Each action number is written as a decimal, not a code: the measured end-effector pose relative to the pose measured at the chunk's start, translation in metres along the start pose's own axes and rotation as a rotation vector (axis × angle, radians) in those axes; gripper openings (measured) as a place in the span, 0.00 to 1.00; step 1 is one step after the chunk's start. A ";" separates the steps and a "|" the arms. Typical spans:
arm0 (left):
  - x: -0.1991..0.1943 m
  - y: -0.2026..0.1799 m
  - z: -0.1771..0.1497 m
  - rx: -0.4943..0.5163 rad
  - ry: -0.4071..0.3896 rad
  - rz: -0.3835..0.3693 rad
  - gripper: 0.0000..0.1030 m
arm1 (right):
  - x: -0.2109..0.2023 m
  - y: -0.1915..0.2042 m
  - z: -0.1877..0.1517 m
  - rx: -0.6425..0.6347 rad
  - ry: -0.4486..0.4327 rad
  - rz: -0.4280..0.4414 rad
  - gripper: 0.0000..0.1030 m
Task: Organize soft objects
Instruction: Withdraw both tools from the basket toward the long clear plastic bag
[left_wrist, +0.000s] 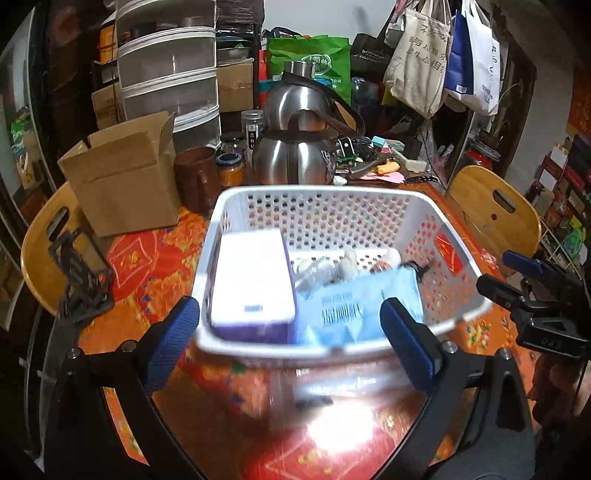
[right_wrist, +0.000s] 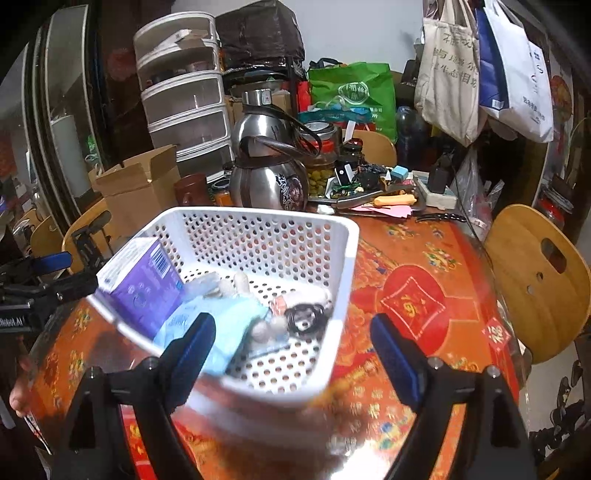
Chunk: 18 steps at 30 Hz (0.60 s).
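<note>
A white perforated basket (left_wrist: 424, 221) (right_wrist: 266, 225) sits on the red patterned table. Inside lie a purple and white tissue box (left_wrist: 251, 284) (right_wrist: 142, 284), a light blue soft pack (left_wrist: 347, 310) (right_wrist: 221, 325), a small white plush toy (left_wrist: 351, 262) (right_wrist: 242, 282) and a dark item (right_wrist: 304, 317). My left gripper (left_wrist: 291, 332) is open before the basket's near rim with nothing between its fingers. My right gripper (right_wrist: 293, 350) is open at the basket's near right corner, holding nothing. It also shows in the left wrist view as the right gripper (left_wrist: 517, 280) beside the basket.
Behind the basket stand two steel kettles (left_wrist: 295, 155) (right_wrist: 269, 181), a cardboard box (left_wrist: 125, 173), a brown cup (left_wrist: 195, 177), jars and clutter. Wooden chairs (left_wrist: 495, 214) (right_wrist: 539, 277) flank the table. Clear drawers (left_wrist: 170, 74) and hanging bags (left_wrist: 424, 55) fill the back.
</note>
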<state>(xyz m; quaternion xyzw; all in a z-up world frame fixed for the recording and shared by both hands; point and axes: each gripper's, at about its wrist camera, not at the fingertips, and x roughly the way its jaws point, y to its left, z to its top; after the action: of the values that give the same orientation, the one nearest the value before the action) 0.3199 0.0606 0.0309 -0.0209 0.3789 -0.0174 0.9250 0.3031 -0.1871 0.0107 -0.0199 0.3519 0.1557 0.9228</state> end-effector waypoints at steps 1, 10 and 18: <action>-0.005 0.002 -0.005 -0.004 -0.001 -0.005 0.95 | -0.005 -0.001 -0.005 0.002 -0.002 0.004 0.83; -0.028 0.010 -0.058 -0.004 0.030 -0.023 0.95 | -0.032 -0.018 -0.055 0.046 0.000 0.036 0.83; -0.003 0.020 -0.107 -0.040 0.099 -0.039 0.95 | 0.003 -0.022 -0.096 0.054 0.119 0.048 0.83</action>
<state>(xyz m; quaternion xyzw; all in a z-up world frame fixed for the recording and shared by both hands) 0.2429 0.0776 -0.0438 -0.0459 0.4239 -0.0288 0.9041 0.2498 -0.2211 -0.0652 0.0041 0.4104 0.1667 0.8965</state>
